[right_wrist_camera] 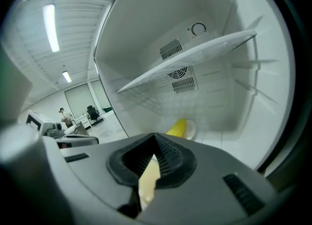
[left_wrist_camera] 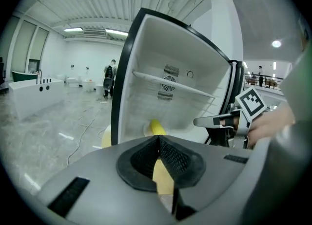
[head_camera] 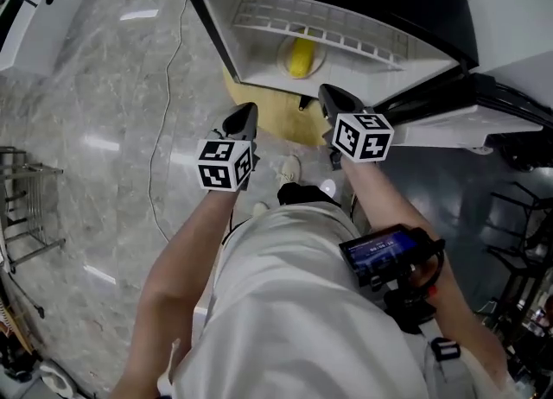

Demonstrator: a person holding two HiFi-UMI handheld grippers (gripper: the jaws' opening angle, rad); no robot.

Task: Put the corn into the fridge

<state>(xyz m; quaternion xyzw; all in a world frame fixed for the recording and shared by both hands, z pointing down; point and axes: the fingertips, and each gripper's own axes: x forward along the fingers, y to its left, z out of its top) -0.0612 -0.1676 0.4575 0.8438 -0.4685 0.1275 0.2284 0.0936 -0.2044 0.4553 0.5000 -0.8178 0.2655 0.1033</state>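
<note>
Corn point(head_camera: 301, 58) lies inside the fridge point(head_camera: 251, 39) — beyond the left gripper point(head_camera: 245, 112) and right gripper point(head_camera: 331, 95), both closed, empty.

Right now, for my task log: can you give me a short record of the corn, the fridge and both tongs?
corn: lying on a small plate on the floor of the fridge, under the shelf
fridge door: open
left tongs: shut, empty, outside the fridge
right tongs: shut, empty, outside the fridge
</note>
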